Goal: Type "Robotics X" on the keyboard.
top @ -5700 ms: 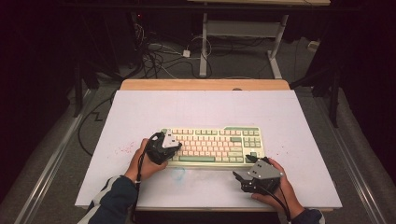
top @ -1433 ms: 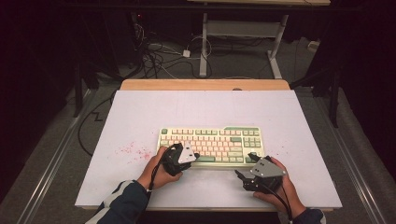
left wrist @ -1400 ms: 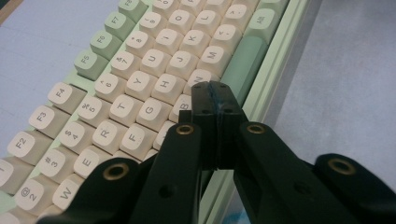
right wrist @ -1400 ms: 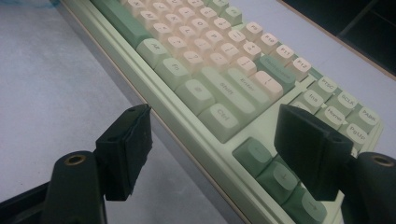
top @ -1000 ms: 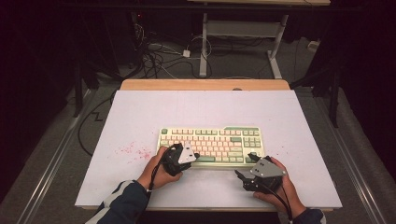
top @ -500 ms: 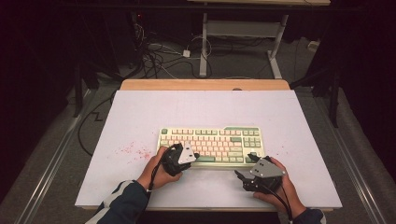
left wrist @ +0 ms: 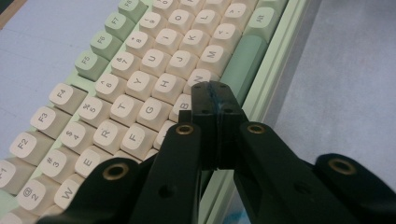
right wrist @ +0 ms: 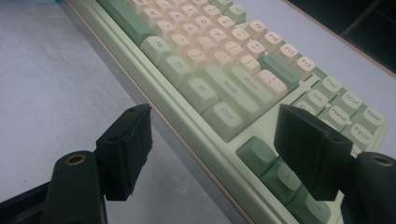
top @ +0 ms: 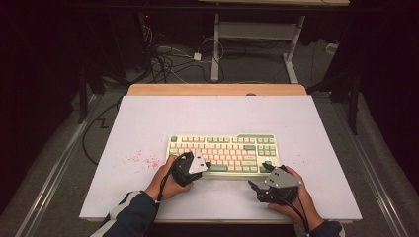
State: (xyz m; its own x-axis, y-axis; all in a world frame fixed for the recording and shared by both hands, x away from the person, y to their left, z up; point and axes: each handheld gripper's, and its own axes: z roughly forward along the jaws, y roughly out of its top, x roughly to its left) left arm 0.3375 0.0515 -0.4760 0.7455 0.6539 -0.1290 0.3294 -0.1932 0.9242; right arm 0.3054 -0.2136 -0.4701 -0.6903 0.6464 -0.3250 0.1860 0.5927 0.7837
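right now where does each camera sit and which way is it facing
High view: fixed above the person's side, looking forward and down on the table; both forearms, left gripper and right gripper enter from the bottom.
Left gripper view: rides the left gripper, looking along its shut jaws at the keyboard, tips over the B and N keys.
Right gripper view: rides the right gripper, open jaws framing the keyboard's Ctrl and arrow-key corner.
Shared: all three views show the keyboard on the white table.
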